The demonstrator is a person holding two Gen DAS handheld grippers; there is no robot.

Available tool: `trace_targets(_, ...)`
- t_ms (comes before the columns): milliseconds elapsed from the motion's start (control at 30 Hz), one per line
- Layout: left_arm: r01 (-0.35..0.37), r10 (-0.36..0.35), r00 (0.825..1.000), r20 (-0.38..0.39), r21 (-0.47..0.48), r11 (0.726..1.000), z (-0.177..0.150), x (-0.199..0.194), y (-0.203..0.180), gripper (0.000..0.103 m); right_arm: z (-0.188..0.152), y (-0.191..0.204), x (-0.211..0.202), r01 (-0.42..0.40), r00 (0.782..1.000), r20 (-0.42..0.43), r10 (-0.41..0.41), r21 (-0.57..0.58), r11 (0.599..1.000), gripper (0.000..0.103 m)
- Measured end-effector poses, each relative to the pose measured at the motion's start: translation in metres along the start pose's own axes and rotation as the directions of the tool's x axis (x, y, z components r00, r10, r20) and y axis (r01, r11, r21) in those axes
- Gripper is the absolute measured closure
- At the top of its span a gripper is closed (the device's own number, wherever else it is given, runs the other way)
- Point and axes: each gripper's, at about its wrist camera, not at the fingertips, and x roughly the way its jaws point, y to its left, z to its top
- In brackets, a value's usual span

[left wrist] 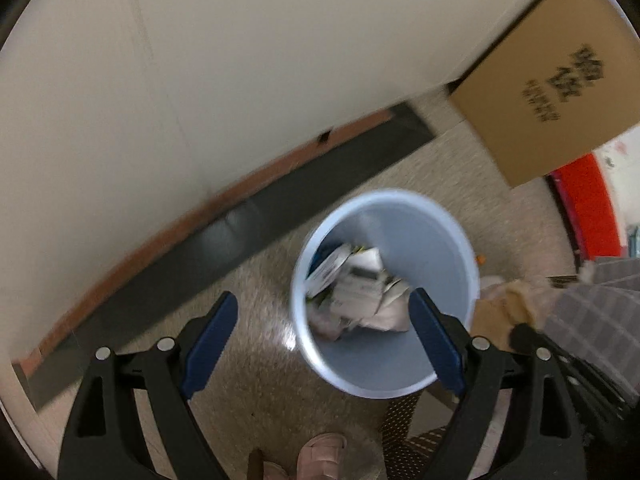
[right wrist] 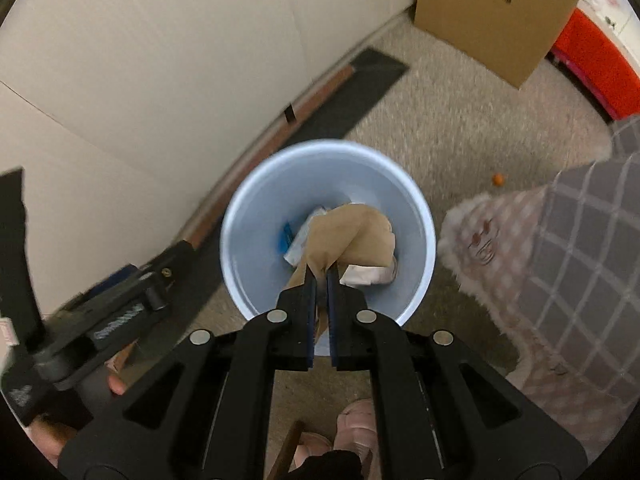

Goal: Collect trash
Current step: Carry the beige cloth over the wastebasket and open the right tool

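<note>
1. The right claw point(right wrist: 321, 276) is clamped on a crumpled piece of brown paper point(right wrist: 352, 236), its blue pads pinching the lower fold. The paper hangs over the open mouth of the pale blue bin point(right wrist: 248, 200), which stands on the carpeted floor point(right wrist: 460, 120) close to the wall point(right wrist: 160, 60).
2. The left claw point(left wrist: 324, 312) stands wide apart with nothing between its pads; it looks down past the bin's rim onto the white and printed scraps point(left wrist: 360, 292) already lying at the bottom.
3. The step in hand looks like the drop. To do it well, I would keep the right claw centred over the bin's opening, not over its rim, before letting the pads part.
4. The paper is light and bulky, so it may cling to a pad or drift. Releasing low, with the paper well inside the wall of the bin, should keep it from landing on the floor.
5. The left claw is just beside the bin; holding it clear of the rim avoids tipping it.
6. Further out, a small orange bit point(right wrist: 498, 179) lies on the floor beyond the bin, near a cardboard box point(right wrist: 492, 12); it may be trash left to collect.
</note>
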Motion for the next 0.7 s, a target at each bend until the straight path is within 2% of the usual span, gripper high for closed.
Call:
trace_targets(133, -0.006, 0.001, 0.997, -0.081, -0.068, 0.998, -0.024, 0.054, 0.018, 0.018, -0.011, -0.002, 0.027, 0.006, 0.999, -0.035, -0.005, 0.005, 1.000, 0.098)
trace_targets(200, -0.009, -0.001, 0.994, -0.108, -0.087, 0.996, -0.032, 0.067, 0.024, 0.022, -0.015, -0.004, 0.039, 0.010, 0.999, -0.051, -0.009, 0.013, 1.000, 0.098)
trace_targets(267, -0.010, -0.003, 0.990, -0.140, -0.099, 0.995, -0.035, 0.083, 0.025, 0.031, -0.020, -0.005, 0.046, 0.012, 0.998, -0.064, -0.011, 0.022, 1.000, 0.098)
trace_targets(300, -0.012, -0.003, 0.988, -0.154, -0.100, 0.995, -0.037, 0.089, 0.026, 0.039, -0.022, -0.007, 0.049, 0.015, 0.998, -0.068, -0.013, 0.025, 1.000, 0.098)
trace_targets(367, -0.005, -0.015, 0.981, -0.191, -0.103, 0.995, -0.043, 0.101, 0.028, 0.061, -0.024, -0.005, 0.051, 0.022, 0.997, -0.069, -0.020, 0.023, 0.999, 0.098)
trace_targets(400, 0.010, -0.031, 0.979, -0.204, -0.105, 0.994, -0.045, 0.105, 0.029, 0.063, -0.024, -0.005, 0.052, 0.023, 0.997, -0.068, -0.021, 0.023, 0.999, 0.098)
trace_targets(500, 0.075, -0.092, 0.976, -0.199, -0.088, 0.993, -0.047, 0.107, 0.023, 0.087, -0.023, -0.008, 0.055, 0.025, 0.998, -0.058, -0.023, 0.022, 0.999, 0.098)
trace_targets(567, 0.057, -0.070, 0.977, -0.200, -0.067, 0.996, -0.048, 0.108, 0.020, 0.087, -0.022, -0.009, 0.056, 0.024, 0.998, -0.050, -0.023, 0.021, 0.999, 0.098)
trace_targets(700, 0.061, -0.077, 0.976, -0.205, -0.081, 0.995, -0.047, 0.108, 0.021, 0.087, -0.018, -0.008, 0.054, 0.021, 0.999, -0.029, -0.020, 0.013, 1.000, 0.098)
